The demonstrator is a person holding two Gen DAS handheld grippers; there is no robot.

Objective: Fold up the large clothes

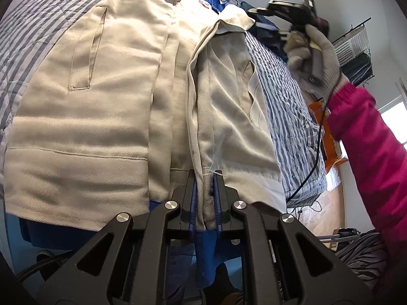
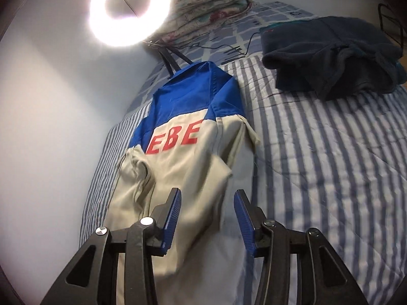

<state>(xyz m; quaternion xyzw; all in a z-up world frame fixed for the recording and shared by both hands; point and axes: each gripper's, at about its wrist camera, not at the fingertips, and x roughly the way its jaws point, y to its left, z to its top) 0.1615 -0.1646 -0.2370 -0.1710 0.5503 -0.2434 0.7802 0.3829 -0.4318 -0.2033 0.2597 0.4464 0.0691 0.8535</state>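
- Our left gripper point(image 1: 205, 198) sits at the near edge of the bed, its blue pads pressed together on a thick folded hem of the beige jacket point(image 1: 84, 117).
- We see that jacket spread over the striped bedspread point(image 1: 287, 117), its welt pocket point(image 1: 87, 50) on the left panel and a narrower folded strip running up the middle from the pinched hem.
- Farther right in the left wrist view, our right hand point(image 1: 315, 50), in a knit glove with a pink sleeve point(image 1: 366, 132), holds the other tool up in the air beside the bed.
- Our right gripper point(image 2: 207, 218) hangs above the lower part of the jacket with its jaws spread and nothing between the pads; the picture is slightly blurred.
- From the right wrist camera, the jacket lies lengthwise on the bed, blue yoke far from us, red letters point(image 2: 174, 139) across the back.
- We see a ring light point(image 2: 129, 10) glaring at upper left, a floral folded blanket point(image 2: 211, 7) beside it, and a dark navy garment point(image 2: 330, 53) lying well apart at upper right.
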